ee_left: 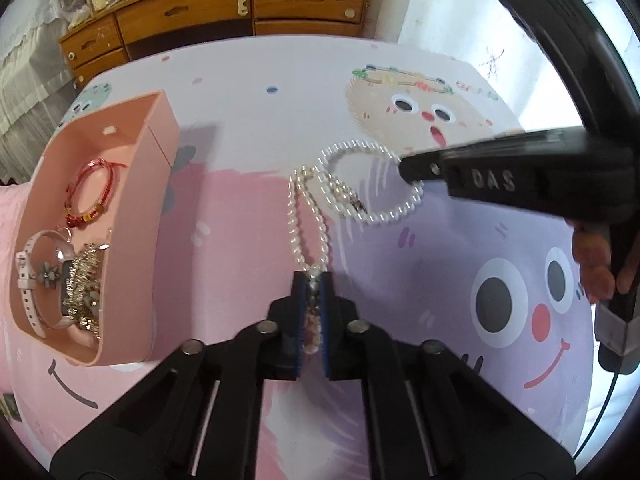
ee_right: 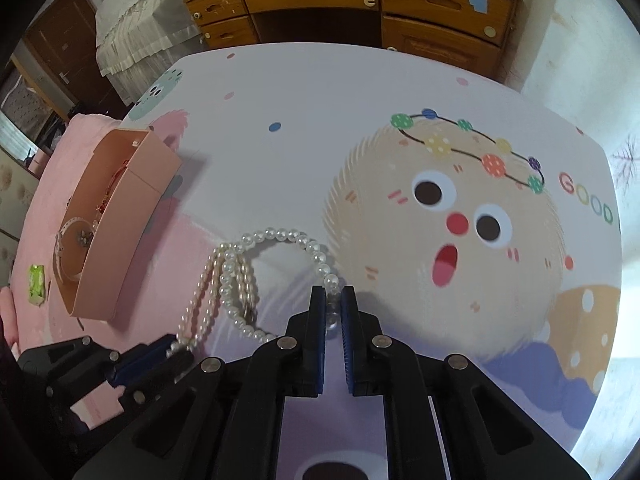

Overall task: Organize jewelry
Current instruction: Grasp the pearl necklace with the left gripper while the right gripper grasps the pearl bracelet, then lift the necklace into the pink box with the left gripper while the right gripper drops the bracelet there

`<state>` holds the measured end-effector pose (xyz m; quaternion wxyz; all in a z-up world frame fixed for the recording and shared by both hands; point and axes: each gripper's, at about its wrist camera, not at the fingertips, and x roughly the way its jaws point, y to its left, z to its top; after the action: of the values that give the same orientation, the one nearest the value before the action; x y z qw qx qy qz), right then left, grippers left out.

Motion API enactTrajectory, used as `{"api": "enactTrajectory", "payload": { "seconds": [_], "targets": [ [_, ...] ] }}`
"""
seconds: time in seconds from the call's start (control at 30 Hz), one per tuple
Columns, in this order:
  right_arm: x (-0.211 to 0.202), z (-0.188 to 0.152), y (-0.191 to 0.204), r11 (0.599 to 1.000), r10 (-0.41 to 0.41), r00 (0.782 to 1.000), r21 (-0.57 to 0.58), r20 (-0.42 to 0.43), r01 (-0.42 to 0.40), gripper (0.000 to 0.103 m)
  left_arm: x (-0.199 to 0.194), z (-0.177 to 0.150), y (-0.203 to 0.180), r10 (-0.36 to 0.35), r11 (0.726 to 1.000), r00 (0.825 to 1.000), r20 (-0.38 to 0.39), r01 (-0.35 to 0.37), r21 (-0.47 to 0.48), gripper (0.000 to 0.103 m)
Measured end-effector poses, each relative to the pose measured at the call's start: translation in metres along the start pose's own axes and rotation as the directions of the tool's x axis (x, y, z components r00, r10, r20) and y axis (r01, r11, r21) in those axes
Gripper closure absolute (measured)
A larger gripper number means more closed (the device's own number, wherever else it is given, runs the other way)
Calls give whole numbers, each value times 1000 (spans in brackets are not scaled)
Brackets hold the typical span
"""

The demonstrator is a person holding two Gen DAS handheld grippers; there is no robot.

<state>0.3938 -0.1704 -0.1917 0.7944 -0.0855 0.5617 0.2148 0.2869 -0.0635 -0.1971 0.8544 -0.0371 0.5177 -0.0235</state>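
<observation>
A long pearl necklace [ee_left: 308,216] lies on the cartoon bedsheet, tangled with a round pearl bracelet [ee_left: 372,184]. My left gripper [ee_left: 314,286] is shut on the near end of the pearl necklace; it also shows in the right wrist view [ee_right: 176,350]. My right gripper [ee_right: 332,300] straddles the pearl bracelet [ee_right: 316,254], its jaws narrow around the beads with small gaps showing. In the left wrist view its tip [ee_left: 412,168] rests at the bracelet's right side. A pink jewelry box [ee_left: 132,216] stands at the left.
The pink box holds a red string bracelet [ee_left: 90,188], a white-strapped watch [ee_left: 32,276] and a glittery hair clip [ee_left: 82,284]. A wooden dresser [ee_left: 248,8] stands beyond the bed. A small green packet [ee_right: 36,284] lies left of the box.
</observation>
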Motion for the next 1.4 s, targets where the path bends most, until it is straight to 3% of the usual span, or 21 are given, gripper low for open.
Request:
{"api": "enactTrajectory", "payload": {
  "seconds": [0.2, 0.4, 0.77, 1.0, 1.13, 1.4],
  "targets": [
    [-23, -18, -3, 1000, -5, 1000, 15, 4, 5, 96, -8, -10, 8, -28, 999, 999, -39, 27, -37, 101],
    [-53, -27, 5, 1000, -11, 1000, 28, 20, 11, 96, -37, -21, 14, -16, 999, 1000, -26, 15, -30, 100],
    [-122, -25, 52, 1000, -5, 990, -4, 138, 6, 96, -111, -30, 42, -134, 990, 990, -35, 132, -54, 100],
    [-151, -24, 95, 998, -32, 976, 65, 217, 18, 96, -167, -12, 71, -220, 974, 975, -28, 221, 44, 101],
    [-161, -26, 119, 991, -30, 965, 135, 262, -6, 96, -199, 8, 91, -287, 950, 958, 2, 285, 127, 100],
    [-166, -29, 172, 970, -65, 948, 241, 311, -13, 96, -246, 46, 129, -361, 898, 932, 34, 338, 282, 100]
  ]
}}
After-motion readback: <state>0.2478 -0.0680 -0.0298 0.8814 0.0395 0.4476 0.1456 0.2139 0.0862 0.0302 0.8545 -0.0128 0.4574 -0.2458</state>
